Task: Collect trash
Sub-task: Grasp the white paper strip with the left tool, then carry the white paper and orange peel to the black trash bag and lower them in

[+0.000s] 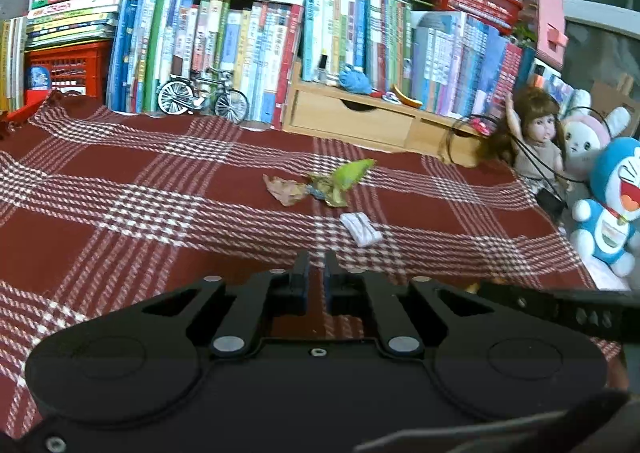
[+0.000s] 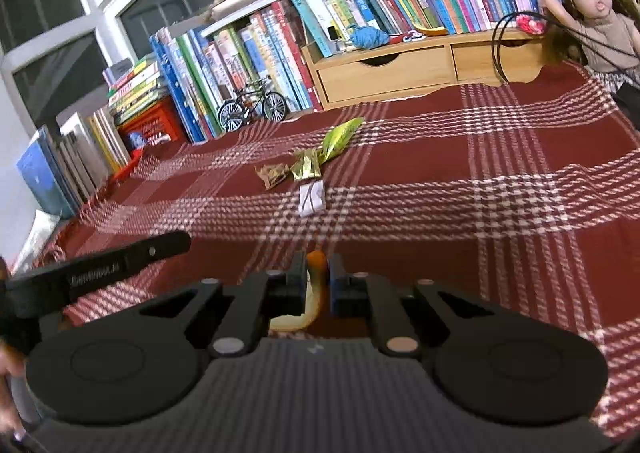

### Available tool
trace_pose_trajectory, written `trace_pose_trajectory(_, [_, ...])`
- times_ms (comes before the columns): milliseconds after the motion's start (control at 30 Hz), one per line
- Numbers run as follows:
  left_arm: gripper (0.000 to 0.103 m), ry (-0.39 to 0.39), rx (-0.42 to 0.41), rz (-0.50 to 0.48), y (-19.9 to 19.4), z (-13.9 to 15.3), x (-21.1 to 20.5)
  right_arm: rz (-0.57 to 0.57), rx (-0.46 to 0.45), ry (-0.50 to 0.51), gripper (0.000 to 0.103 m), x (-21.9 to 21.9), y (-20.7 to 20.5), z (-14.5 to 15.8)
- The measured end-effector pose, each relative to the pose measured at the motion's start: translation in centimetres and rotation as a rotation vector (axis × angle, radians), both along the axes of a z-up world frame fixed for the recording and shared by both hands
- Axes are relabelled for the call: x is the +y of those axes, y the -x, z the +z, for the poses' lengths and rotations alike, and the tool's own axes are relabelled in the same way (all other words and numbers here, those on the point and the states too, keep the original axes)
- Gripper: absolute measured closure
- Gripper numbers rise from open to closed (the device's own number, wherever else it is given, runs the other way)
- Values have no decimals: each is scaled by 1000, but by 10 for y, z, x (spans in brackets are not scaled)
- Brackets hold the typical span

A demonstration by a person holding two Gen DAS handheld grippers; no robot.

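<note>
Scraps of trash lie mid-table on the red plaid cloth (image 1: 120, 181): a green wrapper (image 1: 354, 173), a gold wrapper (image 1: 330, 191), a brown crumpled wrapper (image 1: 285, 189) and a white folded paper (image 1: 361, 228). My left gripper (image 1: 316, 267) hovers short of the white paper, jaws nearly together with nothing between them. In the right wrist view the same green wrapper (image 2: 340, 137), gold wrapper (image 2: 306, 167), brown wrapper (image 2: 274, 174) and white paper (image 2: 312, 197) lie ahead. My right gripper (image 2: 316, 267) is shut on an orange peel (image 2: 314, 285) that curls down behind the fingers.
Rows of books (image 1: 248, 41), a toy bicycle (image 1: 202, 97) and a wooden drawer unit (image 1: 352, 117) line the back edge. A doll (image 1: 536, 133) and plush toys (image 1: 612, 205) crowd the right side. A red crate (image 1: 68, 67) stands at the back left. The other gripper's black body (image 2: 100, 273) shows at left.
</note>
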State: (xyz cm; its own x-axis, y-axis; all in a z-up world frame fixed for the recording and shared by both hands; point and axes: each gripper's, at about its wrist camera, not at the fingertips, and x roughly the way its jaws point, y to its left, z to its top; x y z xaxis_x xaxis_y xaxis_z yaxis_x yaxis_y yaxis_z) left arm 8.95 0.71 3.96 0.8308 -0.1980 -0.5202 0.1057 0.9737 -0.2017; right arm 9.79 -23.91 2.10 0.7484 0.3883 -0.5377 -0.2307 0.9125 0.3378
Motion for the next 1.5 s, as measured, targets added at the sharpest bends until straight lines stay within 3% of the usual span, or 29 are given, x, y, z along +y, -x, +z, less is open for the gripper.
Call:
trace_pose_trajectory(67, [91,23,23,25,-6,-2,3,-2,-20,44,87,5,3,-2])
trace_pose_trajectory(167, [87,57,49,16,-9,-8,6,15,-16,64,75,7,5,-5])
trace_pose_trajectory(200, [81,45,49,6,-9,-10,5,22,-21,72,58,7,7,-6])
trace_pose_trajectory(233, [77,27,46,-1,-10,-12,3,38,-35,87,52,8,10,-7])
trace_pose_trajectory(267, [66,5,41,-5,-10,-14,0,54,-46,106,41,9,12,-7])
trace_pose_trajectory(300, [57,-14,38,-6,-11,-15,-2,68,-55,124,35,10,15,-9])
trace_pose_trajectory(467, [33,-27,58,-16,-34,-17,-15,144,-78,245,18,30,16,-17])
trace_pose_trajectory(567, [20,-10,63,-25,-56,-16,-29,159,-69,309,19,41,10,-24])
trace_pose_trajectory(600, [18,-11,59,-26,-63,-16,-35,156,-54,316,35,43,7,-27])
trace_pose_trajectory(633, [17,-16,55,-20,-72,-16,-41,153,-37,313,42,43,6,-28])
trace_pose_trajectory(767, [18,-67,67,18,-107,-24,-69,142,-81,282,59,35,17,-26])
trace_pose_trajectory(833, [28,-94,94,36,-121,-31,-79,132,-85,261,62,28,22,-24])
trace_pose_trajectory(933, [61,-85,148,39,-134,-42,-85,121,-97,239,64,17,30,-24])
trace_pose_trajectory(967, [77,-73,165,33,-136,-45,-85,118,-102,233,65,14,33,-24])
trace_pose_trajectory(1000, [81,-76,165,33,-134,-47,-85,114,-106,225,65,11,35,-24])
trace_pose_trajectory(1100, [82,-100,134,29,-122,-46,-84,103,-113,198,66,5,39,-24])
trace_pose_trajectory(1233, [82,-77,109,12,-100,-36,-75,88,-115,164,66,-1,44,-25])
trace_pose_trajectory(1500, [82,-59,41,-57,-22,-13,-53,88,-124,118,66,-1,69,-24])
